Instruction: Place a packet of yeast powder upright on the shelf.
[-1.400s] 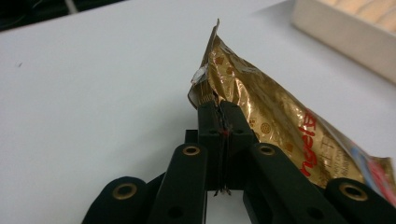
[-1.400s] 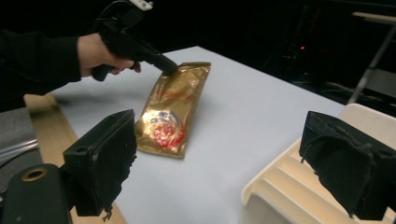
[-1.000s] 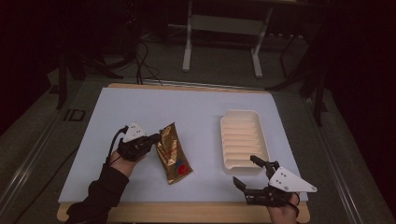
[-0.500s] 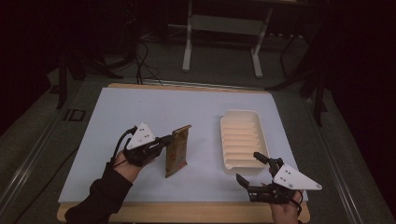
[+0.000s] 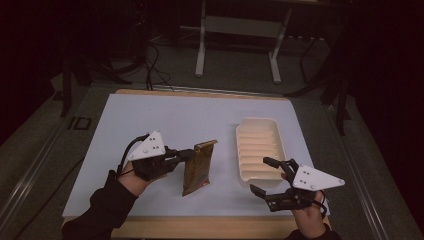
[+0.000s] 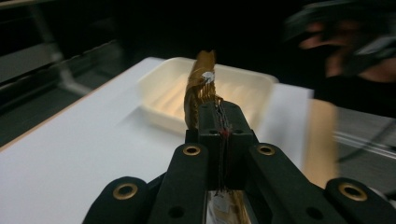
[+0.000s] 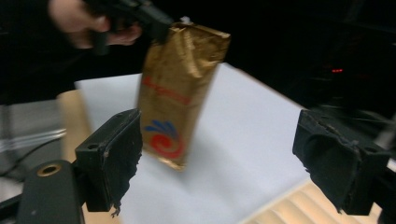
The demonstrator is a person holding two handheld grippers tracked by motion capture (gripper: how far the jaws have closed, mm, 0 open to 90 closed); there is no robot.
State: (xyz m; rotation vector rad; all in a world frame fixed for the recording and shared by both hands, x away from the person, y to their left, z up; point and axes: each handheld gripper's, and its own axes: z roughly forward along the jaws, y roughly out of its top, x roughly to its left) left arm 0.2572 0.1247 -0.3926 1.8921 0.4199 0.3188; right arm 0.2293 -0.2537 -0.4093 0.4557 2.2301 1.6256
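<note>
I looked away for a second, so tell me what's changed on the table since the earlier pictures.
The left gripper, shut on the top of the gold packet, has lifted it from lying flat to hanging upright and carried it a little toward the white tray. The right gripper stays open near the table's front edge, having barely shifted. The tray has not moved.

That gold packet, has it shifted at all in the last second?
Yes. The gold packet, pinched by the left gripper, has been lifted upright and carried rightward, closer to the white tray, which stayed put.
</note>
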